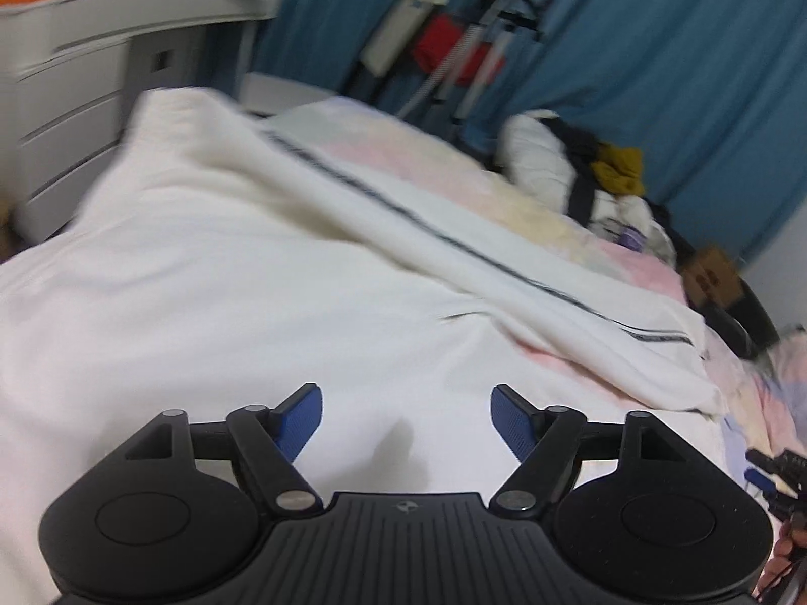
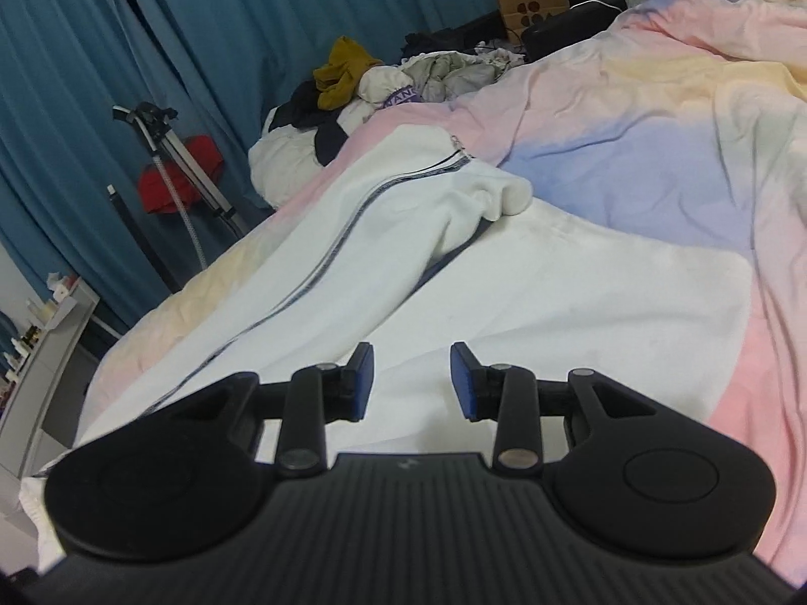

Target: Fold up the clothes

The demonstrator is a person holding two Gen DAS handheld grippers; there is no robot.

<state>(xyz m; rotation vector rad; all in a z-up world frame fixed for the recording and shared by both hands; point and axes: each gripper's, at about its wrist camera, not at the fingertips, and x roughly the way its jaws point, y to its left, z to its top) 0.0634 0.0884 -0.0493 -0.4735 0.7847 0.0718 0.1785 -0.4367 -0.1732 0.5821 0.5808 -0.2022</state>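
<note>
The left gripper [image 1: 406,416] hung with its jaws wide apart, holding nothing, just above the white zip-up garment [image 1: 212,277]. The right gripper [image 2: 411,383] was likewise parted and empty over the same cloth. From the right wrist view, the garment ran toward twelve o'clock across the pastel duvet [image 2: 655,116], one sleeve [image 2: 454,212] laid over its body beside the dark zipper line [image 2: 323,272]. That suggested a fold partly made, with lengthwise folds still wanted. At eleven o'clock a heap of unfolded clothes [image 2: 403,80] lay against the blue curtain [image 2: 212,15].
</note>
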